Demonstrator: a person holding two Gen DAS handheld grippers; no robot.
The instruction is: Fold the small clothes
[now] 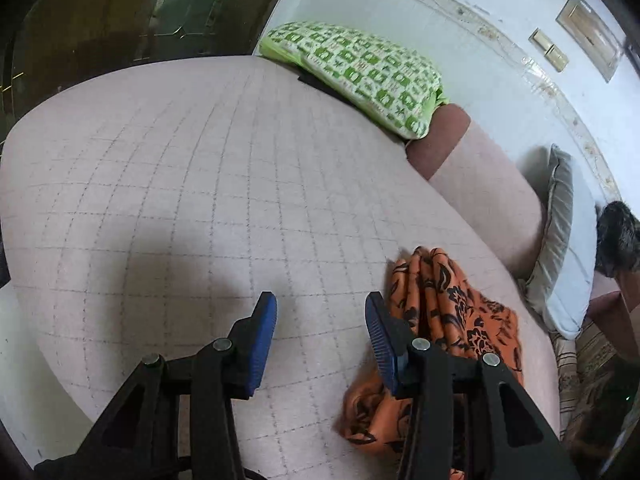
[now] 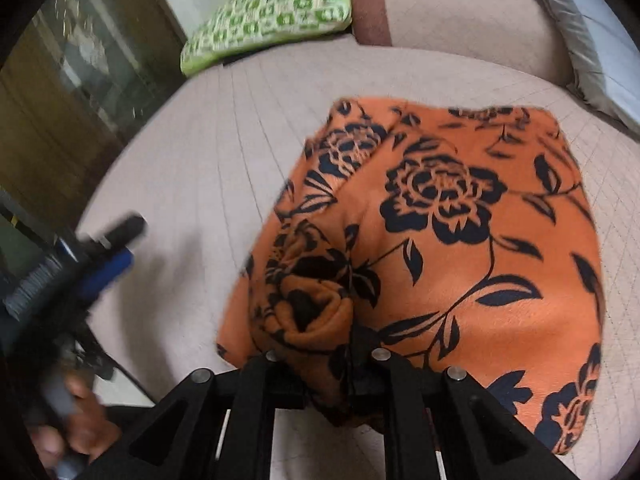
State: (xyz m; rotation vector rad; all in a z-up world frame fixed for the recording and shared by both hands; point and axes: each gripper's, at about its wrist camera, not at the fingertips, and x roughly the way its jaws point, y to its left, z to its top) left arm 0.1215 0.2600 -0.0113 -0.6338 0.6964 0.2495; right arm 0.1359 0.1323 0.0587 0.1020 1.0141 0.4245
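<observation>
While my left gripper (image 1: 320,320) hangs over the bare sheet (image 1: 180,180) with its blue pads (image 1: 264,332) spread apart and nothing between them, the cloth (image 1: 448,304) lies just to its right, bunched. My right gripper (image 2: 320,376) is clenched on the cloth's near edge, fabric gathered between its fingers, the rest spread flat ahead. A green pillow (image 2: 264,16) sits far back.

Orange black-flowered garment (image 2: 460,216); green-patterned pillow (image 1: 360,72).
</observation>
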